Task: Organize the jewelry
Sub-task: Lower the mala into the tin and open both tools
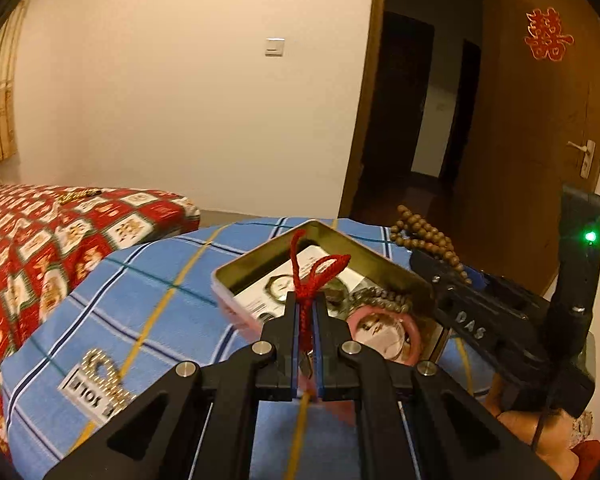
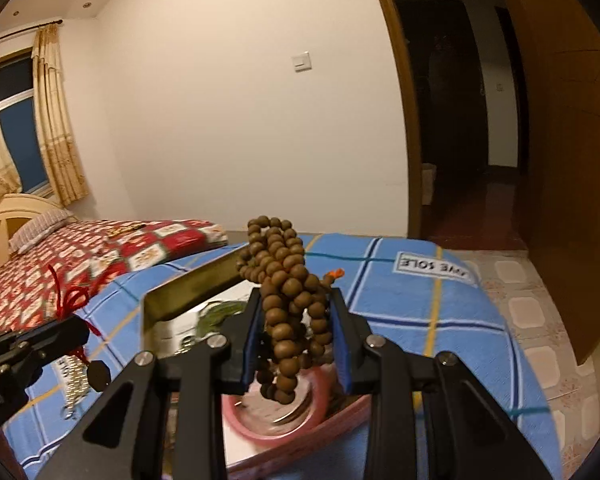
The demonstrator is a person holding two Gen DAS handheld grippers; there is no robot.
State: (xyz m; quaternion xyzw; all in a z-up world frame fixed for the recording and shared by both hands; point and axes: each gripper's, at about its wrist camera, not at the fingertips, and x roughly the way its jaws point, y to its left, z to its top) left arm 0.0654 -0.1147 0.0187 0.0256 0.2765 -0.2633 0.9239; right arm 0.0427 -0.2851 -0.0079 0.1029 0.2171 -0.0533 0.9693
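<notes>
My left gripper (image 1: 307, 300) is shut on a red knotted cord (image 1: 314, 272) and holds it over the near rim of an open metal tin (image 1: 260, 258). The tin lies on a blue plaid cushion (image 1: 148, 280) and holds a watch on a white card (image 1: 278, 286), a pink bangle (image 1: 414, 330) and a dark bead bracelet (image 1: 384, 298). My right gripper (image 2: 296, 308) is shut on a bunched string of brown wooden beads (image 2: 284, 276) above the tin (image 2: 188, 288). The right gripper also shows in the left wrist view (image 1: 424, 258), at the tin's right side.
A rhinestone hair clip on a label card (image 1: 100, 380) lies on the cushion left of the tin. A bed with a red patterned cover (image 1: 60, 232) stands at the left. An open wooden door (image 1: 540, 120) and a dark hallway are at the right.
</notes>
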